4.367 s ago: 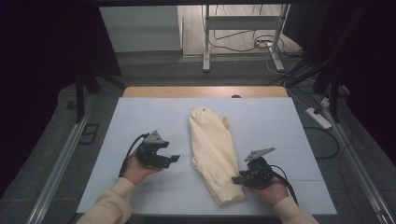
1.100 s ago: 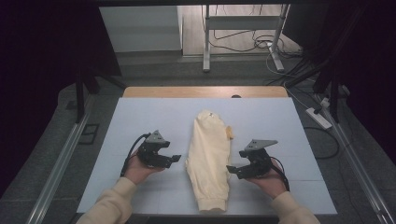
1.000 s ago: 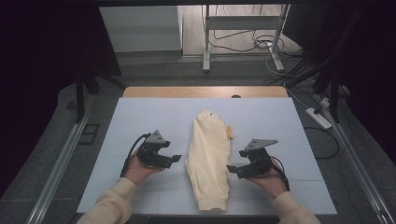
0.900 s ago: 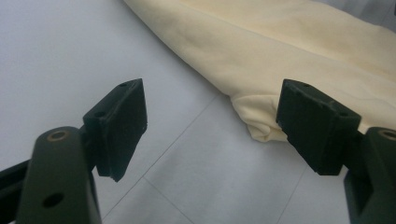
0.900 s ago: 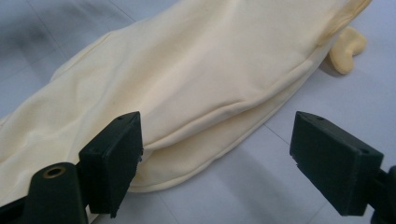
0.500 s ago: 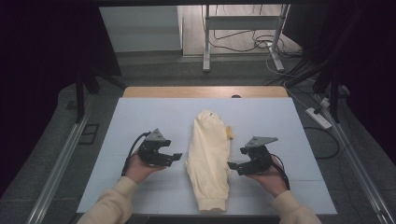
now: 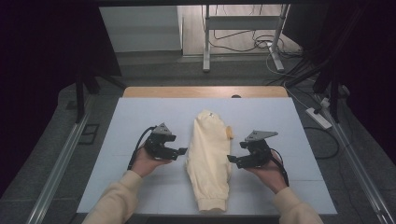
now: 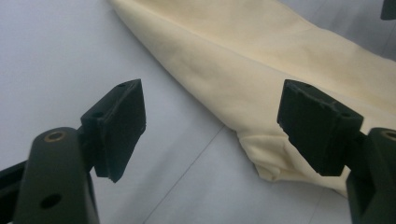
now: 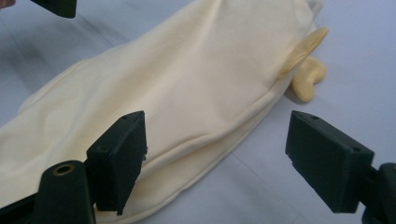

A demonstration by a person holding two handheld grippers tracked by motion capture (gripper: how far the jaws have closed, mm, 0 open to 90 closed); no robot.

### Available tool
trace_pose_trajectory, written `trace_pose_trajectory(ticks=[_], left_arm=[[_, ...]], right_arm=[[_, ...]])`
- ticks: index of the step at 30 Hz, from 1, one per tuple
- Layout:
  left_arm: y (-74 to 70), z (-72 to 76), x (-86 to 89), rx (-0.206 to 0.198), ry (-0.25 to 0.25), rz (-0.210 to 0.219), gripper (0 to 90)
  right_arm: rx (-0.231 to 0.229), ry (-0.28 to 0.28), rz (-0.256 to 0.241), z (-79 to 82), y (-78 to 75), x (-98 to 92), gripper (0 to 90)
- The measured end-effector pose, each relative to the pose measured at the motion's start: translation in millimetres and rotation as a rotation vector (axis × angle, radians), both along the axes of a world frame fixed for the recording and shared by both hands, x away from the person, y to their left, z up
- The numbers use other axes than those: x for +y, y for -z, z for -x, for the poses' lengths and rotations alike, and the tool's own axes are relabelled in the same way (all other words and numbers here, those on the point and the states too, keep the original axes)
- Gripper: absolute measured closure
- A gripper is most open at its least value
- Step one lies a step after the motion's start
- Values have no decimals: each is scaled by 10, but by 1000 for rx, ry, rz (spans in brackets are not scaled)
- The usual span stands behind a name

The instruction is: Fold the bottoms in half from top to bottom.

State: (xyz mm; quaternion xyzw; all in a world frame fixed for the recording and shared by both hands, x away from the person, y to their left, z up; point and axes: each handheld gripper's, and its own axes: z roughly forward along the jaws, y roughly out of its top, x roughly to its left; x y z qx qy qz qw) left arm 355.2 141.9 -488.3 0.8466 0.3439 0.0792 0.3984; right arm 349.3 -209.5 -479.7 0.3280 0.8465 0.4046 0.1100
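Observation:
A cream-yellow garment lies folded into a long narrow strip down the middle of the pale table. A small darker yellow flap sticks out at its upper right side. My left gripper stands open just left of the cloth, its jaws pointing at the cloth's left edge. On the other side my right gripper is open at the cloth's right edge, with nothing between its jaws. In the right gripper view the flap lies beyond the jaws.
The table has a wooden strip along its far edge. Metal rails run down both sides. A power strip and cables lie on the floor beyond and to the right.
The garment went from a wider shape to a narrower strip lying slightly more to the left. My right gripper rose from the lower right hem to the cloth's right side; the left barely moved.

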Motion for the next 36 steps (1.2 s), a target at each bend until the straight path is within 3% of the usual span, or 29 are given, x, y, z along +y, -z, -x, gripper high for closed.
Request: trace_pose_trajectory(ticks=[16, 22, 36], left_arm=[[-105, -252, -165, 7, 13, 6, 236], [-164, -371, -211, 8, 14, 13, 236], [-122, -557, -164, 39, -9, 24, 237]], right_arm=[[15, 41, 10, -371, -117, 29, 218], [24, 44, 10, -440, -124, 38, 218], [30, 54, 12, -570, -136, 111, 219]])
